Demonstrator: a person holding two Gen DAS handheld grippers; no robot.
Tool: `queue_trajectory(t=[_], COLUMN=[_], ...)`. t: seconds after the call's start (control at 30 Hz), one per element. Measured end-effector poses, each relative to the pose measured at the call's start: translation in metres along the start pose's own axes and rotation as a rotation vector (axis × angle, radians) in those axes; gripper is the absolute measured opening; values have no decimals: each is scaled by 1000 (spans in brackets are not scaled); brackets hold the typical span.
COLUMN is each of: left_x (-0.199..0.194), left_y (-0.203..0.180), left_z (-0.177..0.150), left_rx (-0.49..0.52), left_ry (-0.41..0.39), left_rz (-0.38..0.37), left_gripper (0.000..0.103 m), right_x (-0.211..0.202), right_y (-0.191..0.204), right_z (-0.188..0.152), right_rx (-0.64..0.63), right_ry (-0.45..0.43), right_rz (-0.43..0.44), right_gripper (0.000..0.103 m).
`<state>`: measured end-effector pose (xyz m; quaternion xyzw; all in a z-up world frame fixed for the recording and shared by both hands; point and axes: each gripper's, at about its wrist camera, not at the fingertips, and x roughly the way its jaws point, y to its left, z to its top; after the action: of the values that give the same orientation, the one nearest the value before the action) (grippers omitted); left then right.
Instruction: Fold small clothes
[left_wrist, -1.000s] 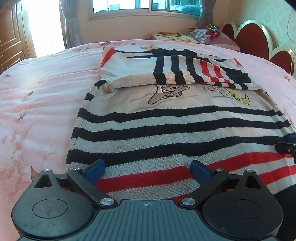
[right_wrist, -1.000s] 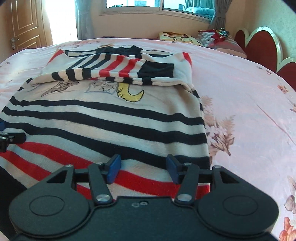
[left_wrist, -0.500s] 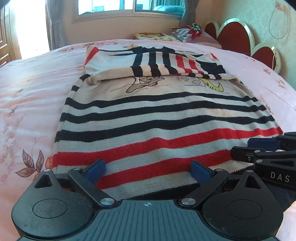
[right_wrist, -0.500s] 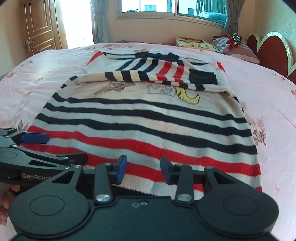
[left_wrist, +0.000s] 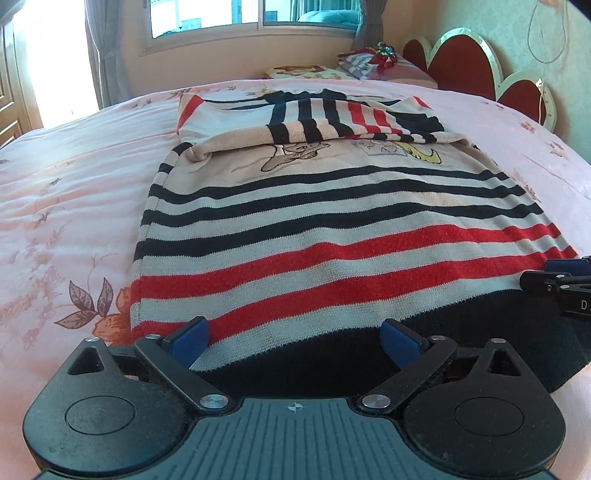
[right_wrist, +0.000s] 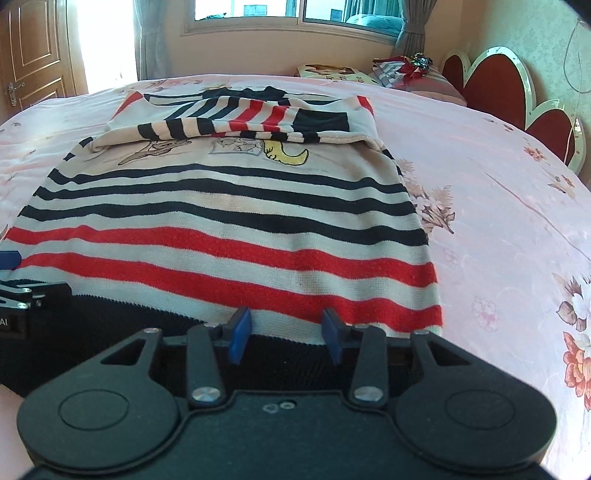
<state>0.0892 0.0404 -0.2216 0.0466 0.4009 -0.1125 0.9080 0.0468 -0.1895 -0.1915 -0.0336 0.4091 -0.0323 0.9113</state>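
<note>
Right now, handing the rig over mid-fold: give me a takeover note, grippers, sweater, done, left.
Left gripper: open, jaws wide, empty, at the dark hem's left part.
Right gripper: open, narrower gap, empty, at the hem's right part.
Striped sweater: flat on the pink bedspread, front up, dark hem nearest the grippers.
Done: both sleeves folded across the chest.
Left: probably grip the hem at both points, fold it up toward the collar, then smooth.
</note>
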Motion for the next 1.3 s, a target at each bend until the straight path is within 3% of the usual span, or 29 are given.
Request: queue_trajectory(t=[0.27, 0.43, 0.67, 0.8, 1.3], left_x=[-32, -27, -24, -26, -46], left_y=[1, -8, -8, -6, 18], left_z=[-16, -22, -25, -25, -31], left_rx=[-24, -8, -11, -17, -95], left_ry=[-26, 6, 19, 24, 30], left_rz=[6, -6, 0, 4, 25], left_gripper=[98, 98, 98, 98, 98], right_x=[-22, -31, -26, -31, -42], right_y=[1, 23, 16, 5, -21], right_z=[-2, -3, -21, -21, -23], right_rx=[34, -17, -15, 10, 83], right_ry=[-9, -20, 19, 18, 16], right_rz=[56, 103, 76, 49, -7], right_gripper=[43, 43, 46, 59, 67])
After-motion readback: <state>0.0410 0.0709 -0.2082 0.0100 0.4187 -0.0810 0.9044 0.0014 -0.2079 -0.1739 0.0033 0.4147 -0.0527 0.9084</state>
